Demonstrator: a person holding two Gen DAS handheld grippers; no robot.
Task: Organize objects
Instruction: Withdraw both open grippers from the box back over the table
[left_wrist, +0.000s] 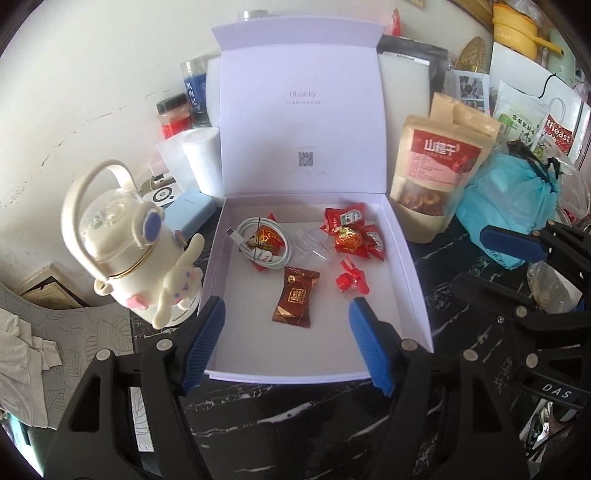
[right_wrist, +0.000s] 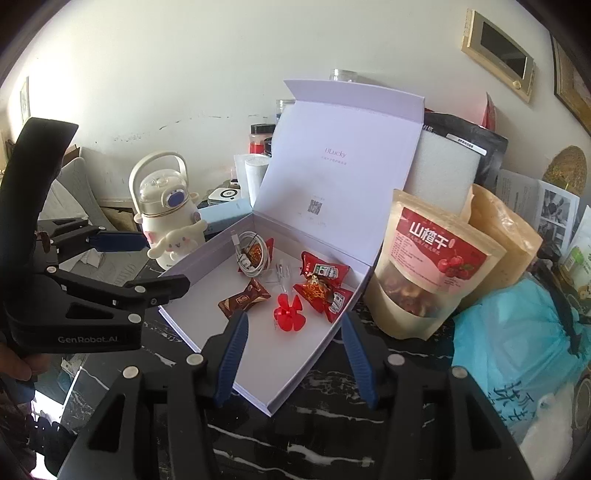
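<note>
Right wrist: box lid reads "ULucky"; left tongs marked "GenRobot.AI".

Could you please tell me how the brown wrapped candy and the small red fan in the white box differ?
The brown wrapped candy is a flat, dark brown rectangular packet with crimped ends; the small red fan is bright red translucent plastic with petal-shaped blades. The candy carries a printed label, while the fan has none visible. The candy lies nearer the white cable coil; the fan lies nearer the red sweets. Both rest loose on the floor of the white box.
</note>
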